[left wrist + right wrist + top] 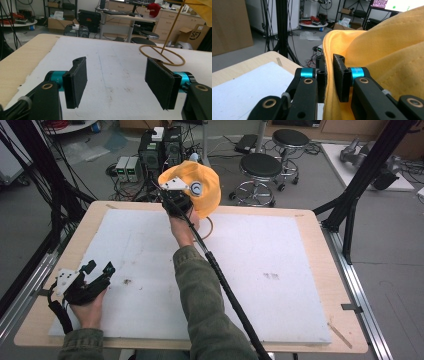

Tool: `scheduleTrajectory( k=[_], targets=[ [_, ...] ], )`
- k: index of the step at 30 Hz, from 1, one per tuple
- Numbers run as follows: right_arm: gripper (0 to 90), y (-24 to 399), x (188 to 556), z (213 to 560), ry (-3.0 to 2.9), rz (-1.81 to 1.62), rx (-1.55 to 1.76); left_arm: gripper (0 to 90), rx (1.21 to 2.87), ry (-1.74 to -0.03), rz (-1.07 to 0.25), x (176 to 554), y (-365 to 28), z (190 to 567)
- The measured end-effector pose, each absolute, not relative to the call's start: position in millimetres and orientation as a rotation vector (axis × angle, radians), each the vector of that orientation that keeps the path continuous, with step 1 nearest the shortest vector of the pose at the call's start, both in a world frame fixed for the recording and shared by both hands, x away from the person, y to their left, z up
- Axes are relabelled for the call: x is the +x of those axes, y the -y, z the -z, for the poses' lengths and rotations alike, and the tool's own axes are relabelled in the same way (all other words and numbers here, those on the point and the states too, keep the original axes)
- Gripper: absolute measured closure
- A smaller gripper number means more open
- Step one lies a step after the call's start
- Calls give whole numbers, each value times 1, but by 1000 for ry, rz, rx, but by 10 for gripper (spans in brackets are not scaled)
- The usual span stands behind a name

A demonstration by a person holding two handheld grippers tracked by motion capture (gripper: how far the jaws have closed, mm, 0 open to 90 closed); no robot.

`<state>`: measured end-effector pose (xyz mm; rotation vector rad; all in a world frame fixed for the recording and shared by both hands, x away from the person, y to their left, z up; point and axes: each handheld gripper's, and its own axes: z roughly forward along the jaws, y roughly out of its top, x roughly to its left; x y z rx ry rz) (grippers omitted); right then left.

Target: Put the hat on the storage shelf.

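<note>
Even, soft indoor light w/ faint shadows, no glare; all views slightly grainy, far bkgd soft.

A wooden desk (pixel 35 317) carries a white sheet (pixel 260 270) that covers most of its top, leaving a bare wood border. A thin yellow ring (pixel 162 55) rests on the sheet near the far edge. Small dark smudges (pixel 270 276) mark the sheet.
</note>
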<state>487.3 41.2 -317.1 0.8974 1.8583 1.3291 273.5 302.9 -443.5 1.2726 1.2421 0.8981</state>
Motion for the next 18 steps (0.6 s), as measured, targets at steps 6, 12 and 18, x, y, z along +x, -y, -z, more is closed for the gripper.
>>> scheduleTrajectory(
  k=[6,12,18],
  targets=[
    [784,-45,487,320,-1870,-1282,874,343,1278,-1239,-897,274,-302,444],
    [578,-45,485,317,-1899,-1284,888,347,1279,-1240,-896,274,-302,444],
    [393,-44,477,302,-1857,-1375,924,346,1290,-1241,-893,275,-302,444]
  ],
)
